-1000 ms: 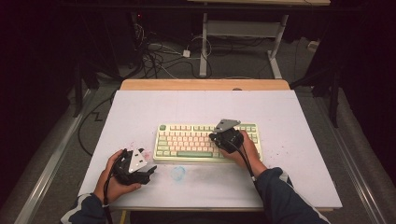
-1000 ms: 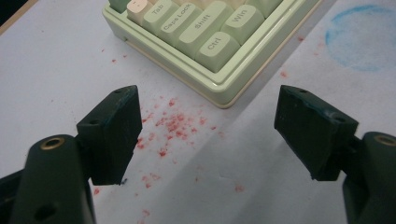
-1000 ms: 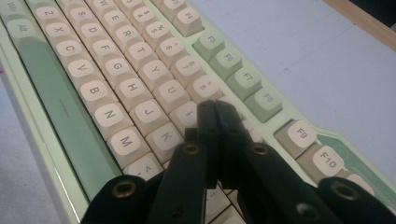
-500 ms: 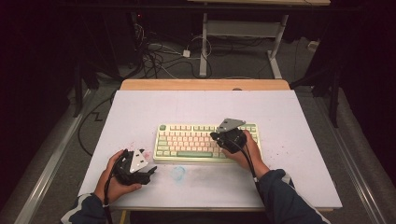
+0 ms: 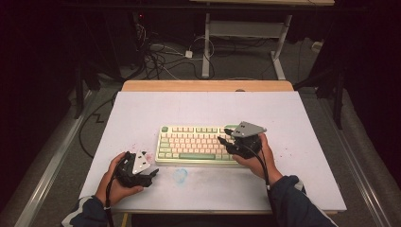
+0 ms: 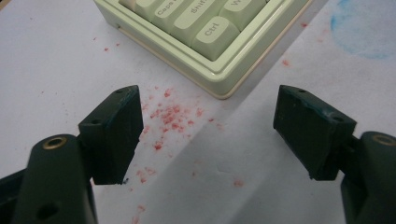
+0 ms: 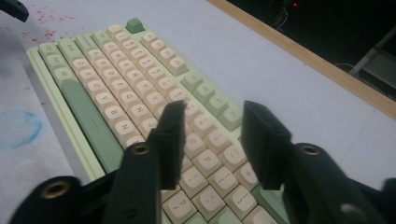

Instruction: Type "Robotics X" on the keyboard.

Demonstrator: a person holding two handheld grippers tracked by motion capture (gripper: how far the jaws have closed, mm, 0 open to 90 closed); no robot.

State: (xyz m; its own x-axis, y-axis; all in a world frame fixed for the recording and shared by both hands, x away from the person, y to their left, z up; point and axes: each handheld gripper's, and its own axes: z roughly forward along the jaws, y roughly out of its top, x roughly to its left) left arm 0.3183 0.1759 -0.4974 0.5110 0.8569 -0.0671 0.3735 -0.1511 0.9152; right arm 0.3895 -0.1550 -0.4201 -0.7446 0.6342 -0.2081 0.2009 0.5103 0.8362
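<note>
- Dark floor with tangled cables lies beyond the white tabletop, which fills the middle of the high view and carries pink specks and a blue smudge near its lower edge.
- At the centre of that view lies the pale green keyboard, flat on the tabletop, long side toward the person.
- Over its right end hangs the right gripper. A second ago it sat low on the keys at that end; since then it has lifted a little and drawn toward the lower right of the frame, and its jaws have just been opening.
- The right gripper view shows them now parted to a middling gap above the cream keys, with nothing between them.
- That reads as a key press finished and let go; the next key is probably to be chosen.
- The left gripper rests on the tabletop at lower left, just beside the keyboard's near left corner, where it was a second ago; its jaws stand wide, gripping nothing, red specks between them.
</note>
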